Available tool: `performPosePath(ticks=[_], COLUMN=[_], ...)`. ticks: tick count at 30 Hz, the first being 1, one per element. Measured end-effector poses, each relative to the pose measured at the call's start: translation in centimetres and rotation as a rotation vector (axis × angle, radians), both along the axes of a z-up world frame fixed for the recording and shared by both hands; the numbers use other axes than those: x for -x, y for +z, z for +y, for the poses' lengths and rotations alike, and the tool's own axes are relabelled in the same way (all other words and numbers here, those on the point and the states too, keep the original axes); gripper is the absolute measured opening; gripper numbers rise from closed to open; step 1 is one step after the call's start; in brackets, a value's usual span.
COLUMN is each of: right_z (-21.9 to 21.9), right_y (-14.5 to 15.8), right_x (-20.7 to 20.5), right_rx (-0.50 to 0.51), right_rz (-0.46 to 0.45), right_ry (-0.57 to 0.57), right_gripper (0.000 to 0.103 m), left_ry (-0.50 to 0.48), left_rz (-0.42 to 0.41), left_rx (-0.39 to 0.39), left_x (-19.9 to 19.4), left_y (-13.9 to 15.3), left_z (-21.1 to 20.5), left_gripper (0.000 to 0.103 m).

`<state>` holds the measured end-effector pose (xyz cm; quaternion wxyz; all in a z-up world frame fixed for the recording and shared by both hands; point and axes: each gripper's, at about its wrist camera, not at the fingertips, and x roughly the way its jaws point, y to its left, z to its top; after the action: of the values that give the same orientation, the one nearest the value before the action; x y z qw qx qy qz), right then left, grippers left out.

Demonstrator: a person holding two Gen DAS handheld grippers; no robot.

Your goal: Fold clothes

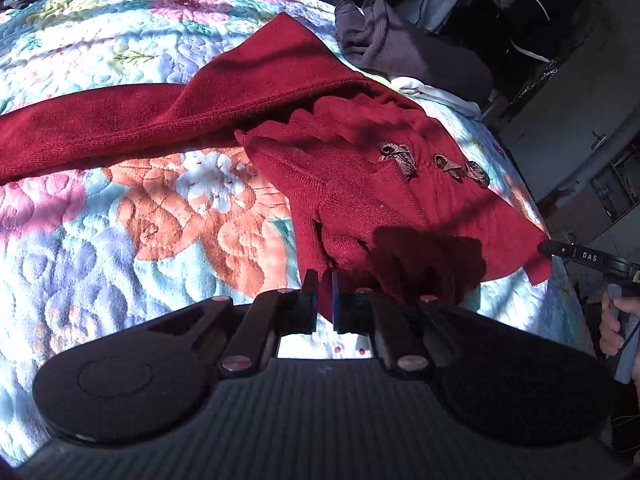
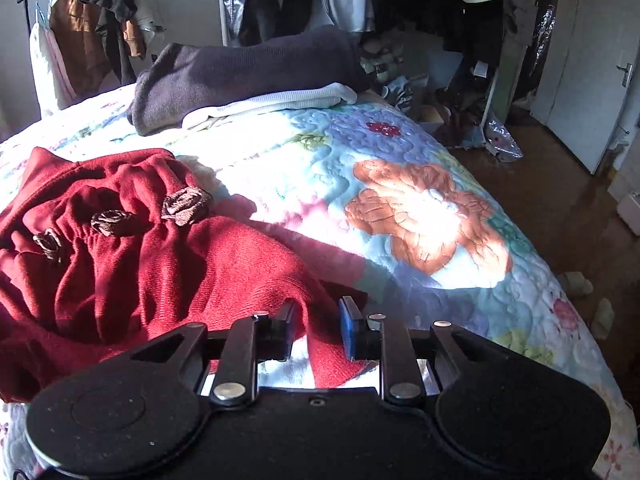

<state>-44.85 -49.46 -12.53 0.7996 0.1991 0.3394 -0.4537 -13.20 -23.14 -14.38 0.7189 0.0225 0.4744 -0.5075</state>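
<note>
A red knitted sweater [image 1: 352, 184] lies rumpled on a floral quilted bedspread [image 1: 120, 240], one sleeve stretched out flat toward the left of the left wrist view and the body bunched in folds nearer the bed's edge. Three brown fabric rosettes [image 2: 112, 222] sit in a row across its gathered front. The left gripper [image 1: 325, 280] is clamped on a fold of the sweater's near edge, its jaws almost together with red knit running between them. The right gripper [image 2: 318, 308] stands over the sweater's lower corner with its jaws parted; red cloth lies in the gap, and the fingers do not press on it. In the left wrist view the right gripper's tip meets the far right corner of the garment, with the person's right hand [image 1: 616, 324] on its handle. Farther back on the bed a folded dark purple garment [image 2: 244, 72] rests on top of a folded white one [image 2: 280, 102], well apart from the sweater. Beyond the bed, clothes hang on a rail [image 2: 92, 24], more dark clothing crowds an open wardrobe, and a white door [image 2: 592, 72] stands by the wooden floor [image 2: 560, 208].
</note>
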Motion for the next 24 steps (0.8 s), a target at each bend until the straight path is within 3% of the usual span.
performPosePath(ticks=[4,6,9,12,15,22,23,24], right_z=[3.2,5.2,9.1,12.0,13.5,13.8,13.8,13.9], right_y=[3.0,3.5,3.1,1.5,0.4,-1.2,-1.2,-1.2], right_x=[-0.6,-2.5,-6.2,-10.1,-13.1,-16.4,-16.3,-16.2], right_rx=[0.025,-0.004,0.095,0.129,0.122,0.051,0.077,0.102], right_rz=[-0.121,-0.163,-0.132,-0.072,-0.057,-0.026,-0.034,-0.043], right_ry=[0.177,0.342,0.510,0.664,0.760,0.815,0.811,0.807], right_gripper=[0.040,0.047,0.047,0.047,0.047,0.047,0.043,0.009], left_ry=[0.044,0.077,0.151,0.198,0.192,0.210,0.207,0.206], left_rz=[0.085,0.152,0.226,0.286,0.282,0.215,0.200,0.177], left_rx=[0.013,0.038,0.070,0.081,0.088,0.050,0.050,0.046], left_x=[-1.2,-1.9,-2.6,-2.7,-2.6,-2.4,-2.3,-2.1], left_y=[-1.9,-3.1,-4.9,-5.7,-5.4,-5.3,-5.2,-5.0], left_z=[-0.9,-1.4,-1.9,-1.9,-1.9,-3.7,-3.9,-4.0], left_gripper=[0.006,0.010,0.032,0.035,0.041,0.041,0.038,0.031])
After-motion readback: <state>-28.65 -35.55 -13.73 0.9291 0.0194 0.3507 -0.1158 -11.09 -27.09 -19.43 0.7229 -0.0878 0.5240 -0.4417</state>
